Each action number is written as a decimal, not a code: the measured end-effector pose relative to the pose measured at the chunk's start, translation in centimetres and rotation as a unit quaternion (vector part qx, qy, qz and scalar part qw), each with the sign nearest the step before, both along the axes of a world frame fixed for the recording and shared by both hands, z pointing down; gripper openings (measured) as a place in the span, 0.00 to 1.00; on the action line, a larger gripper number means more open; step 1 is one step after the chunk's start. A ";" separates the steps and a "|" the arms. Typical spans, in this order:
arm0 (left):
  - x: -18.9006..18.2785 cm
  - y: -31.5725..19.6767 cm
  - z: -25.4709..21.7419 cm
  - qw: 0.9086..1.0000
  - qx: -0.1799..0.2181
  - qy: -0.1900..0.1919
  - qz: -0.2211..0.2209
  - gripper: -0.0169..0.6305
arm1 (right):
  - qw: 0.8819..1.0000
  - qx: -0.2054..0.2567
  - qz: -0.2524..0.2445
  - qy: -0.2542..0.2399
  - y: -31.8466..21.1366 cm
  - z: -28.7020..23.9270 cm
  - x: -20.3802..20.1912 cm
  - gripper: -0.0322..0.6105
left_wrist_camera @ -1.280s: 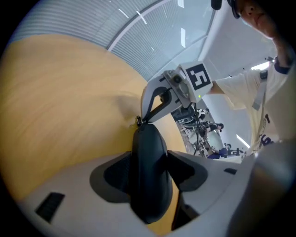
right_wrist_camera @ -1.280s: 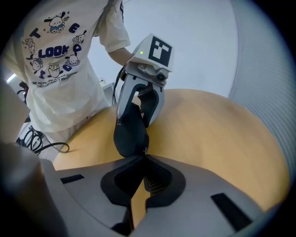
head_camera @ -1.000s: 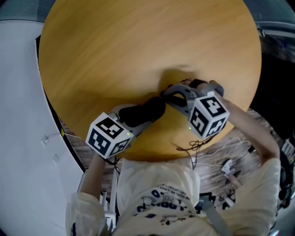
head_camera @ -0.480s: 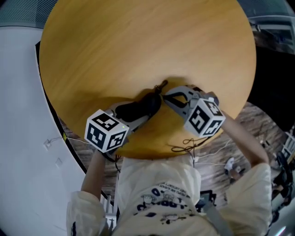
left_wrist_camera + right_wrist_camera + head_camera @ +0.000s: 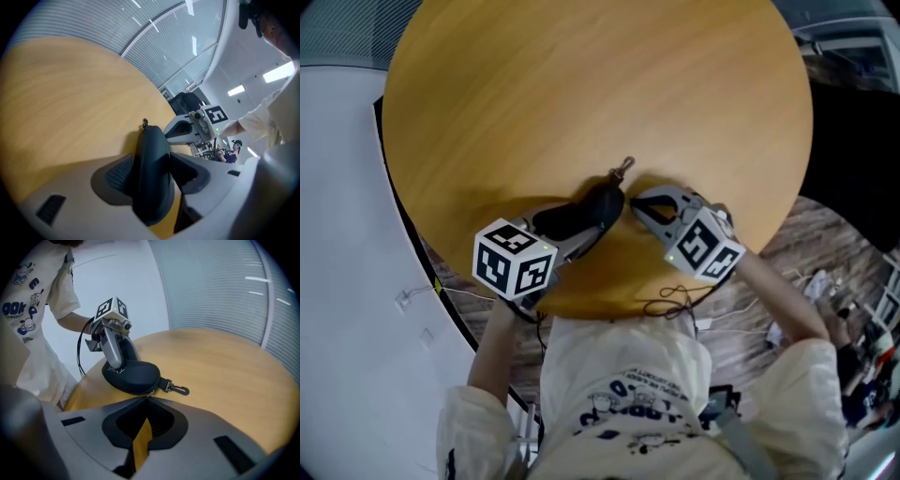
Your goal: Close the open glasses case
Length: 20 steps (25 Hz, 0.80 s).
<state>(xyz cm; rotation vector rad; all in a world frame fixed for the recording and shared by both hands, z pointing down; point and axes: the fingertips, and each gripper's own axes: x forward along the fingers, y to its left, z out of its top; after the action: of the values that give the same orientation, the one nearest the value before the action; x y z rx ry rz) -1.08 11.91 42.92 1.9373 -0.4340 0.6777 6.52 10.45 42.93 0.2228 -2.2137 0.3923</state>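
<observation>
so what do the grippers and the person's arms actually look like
The left gripper and right gripper are both light grey plastic, with dark ribbed pads inside the jaws. Each carries a white cube printed with black square markers. Thin dark cables hang beneath them. The person wears a cream top with a cartoon print and loose cream sleeves.

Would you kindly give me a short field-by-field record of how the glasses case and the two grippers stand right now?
surface: round wooden table
object: black glasses case, near the table's edge closest to the person; its halves look together
attachment: metal clip at the case's end, resting on the table
left gripper: jaws clamped on the case's two sides
right gripper: jaws together, tips at the case's seam beside the clip; whether they pinch a zip pull cannot be told
</observation>
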 end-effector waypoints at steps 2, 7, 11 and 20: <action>0.1 0.1 0.0 1.000 -0.007 0.006 -0.017 0.41 | 0.999 -0.004 0.035 -0.016 0.6 0.2 -0.1 0.05; 0.0 0.8 0.7 0.996 -0.020 0.013 -0.080 0.41 | 0.995 -0.018 0.089 -0.042 3.2 1.2 -1.1 0.05; 0.1 1.3 1.3 0.987 -0.031 0.018 -0.158 0.41 | 0.991 -0.020 0.123 -0.046 3.6 1.2 -1.5 0.05; 0.7 -1.7 1.6 0.950 -0.020 0.041 -0.309 0.41 | 0.994 0.047 0.092 -0.030 3.9 0.2 -1.9 0.05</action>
<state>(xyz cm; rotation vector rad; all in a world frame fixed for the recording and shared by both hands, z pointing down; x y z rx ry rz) -0.39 10.20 44.54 1.6503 -0.9137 0.1933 4.60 14.31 43.12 0.4743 -2.2815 0.3988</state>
